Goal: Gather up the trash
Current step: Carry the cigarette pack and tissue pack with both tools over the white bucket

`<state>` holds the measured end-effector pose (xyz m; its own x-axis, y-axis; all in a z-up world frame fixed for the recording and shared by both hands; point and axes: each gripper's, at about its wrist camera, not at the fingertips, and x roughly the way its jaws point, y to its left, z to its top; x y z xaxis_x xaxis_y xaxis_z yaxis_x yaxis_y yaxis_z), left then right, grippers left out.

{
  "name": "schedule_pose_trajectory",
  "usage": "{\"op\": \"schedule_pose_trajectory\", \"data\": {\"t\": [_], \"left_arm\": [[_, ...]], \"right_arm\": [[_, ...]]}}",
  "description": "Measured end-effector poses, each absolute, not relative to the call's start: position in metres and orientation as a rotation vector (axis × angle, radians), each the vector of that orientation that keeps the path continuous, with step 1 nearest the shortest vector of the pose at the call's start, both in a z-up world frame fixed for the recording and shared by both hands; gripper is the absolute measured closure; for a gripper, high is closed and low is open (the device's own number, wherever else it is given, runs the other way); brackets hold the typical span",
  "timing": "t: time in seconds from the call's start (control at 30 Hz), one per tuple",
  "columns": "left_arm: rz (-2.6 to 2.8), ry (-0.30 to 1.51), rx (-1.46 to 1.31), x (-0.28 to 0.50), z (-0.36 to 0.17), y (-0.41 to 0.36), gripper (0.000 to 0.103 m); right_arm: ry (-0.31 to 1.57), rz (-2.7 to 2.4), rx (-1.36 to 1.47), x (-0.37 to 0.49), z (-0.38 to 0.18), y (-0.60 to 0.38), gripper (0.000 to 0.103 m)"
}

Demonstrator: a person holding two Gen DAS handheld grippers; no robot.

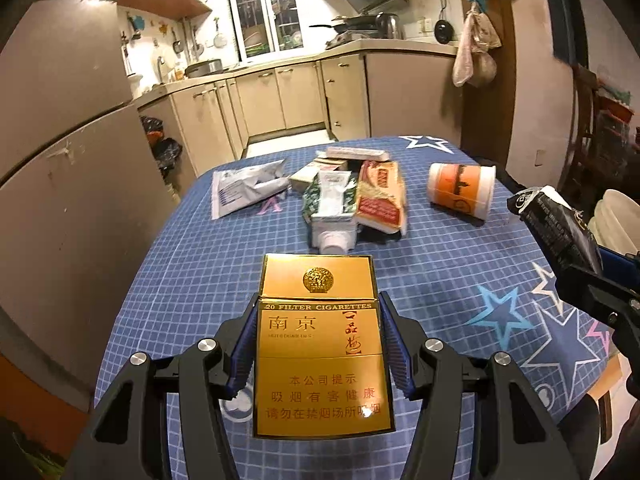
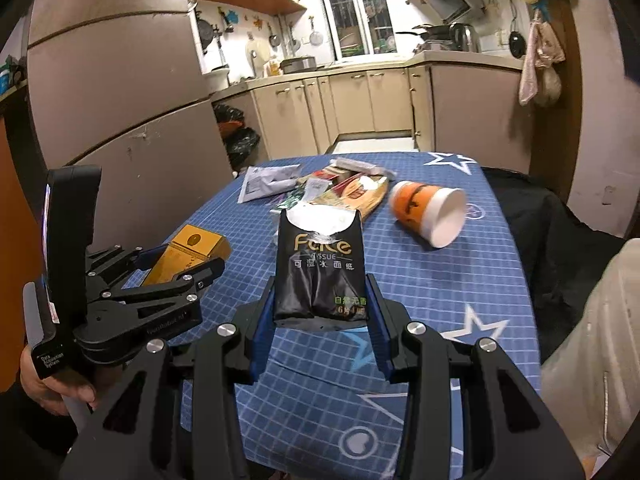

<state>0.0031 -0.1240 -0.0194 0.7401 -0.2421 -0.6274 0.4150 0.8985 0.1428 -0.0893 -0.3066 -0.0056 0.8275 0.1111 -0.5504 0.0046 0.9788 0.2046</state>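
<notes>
The left gripper (image 1: 320, 344) was closed on a gold cigarette pack (image 1: 320, 344), its blue pads pressing the two long sides, and it held the pack in the air above the blue star tablecloth (image 1: 500, 264). The right gripper (image 2: 320, 312) was closed more loosely on a black face tissue pack (image 2: 320, 268); the pads met only the lower part of it, and the torn top stood free above. More trash was on the table beyond them: an orange paper cup (image 2: 430, 212) lying on its side, a grey plastic mailer (image 1: 244, 190), and a pile of wrappers and small boxes (image 1: 352, 192) between them. No trash bin was visible in either view, so I cannot tell where the two packs should go. The tissue pack looked soft and nearly empty, so I judge it could fold and slide out of the pads during a quick move. The cigarette pack was smooth and glossy, so it could also slip down if the squeeze relaxed. The cup, being round and on its side, could roll toward the table edge if something bumped it.
</notes>
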Motion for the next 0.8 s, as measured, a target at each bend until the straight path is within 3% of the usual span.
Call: {"op": "schedule_pose_trajectory", "data": {"t": [0.8], "left_arm": [[-0.563,0.527,0.382,-0.034,0.012,-0.243,0.046]], "right_arm": [[0.472,-0.182,0.287,-0.159,0.012,-0.402,0.063]]}}
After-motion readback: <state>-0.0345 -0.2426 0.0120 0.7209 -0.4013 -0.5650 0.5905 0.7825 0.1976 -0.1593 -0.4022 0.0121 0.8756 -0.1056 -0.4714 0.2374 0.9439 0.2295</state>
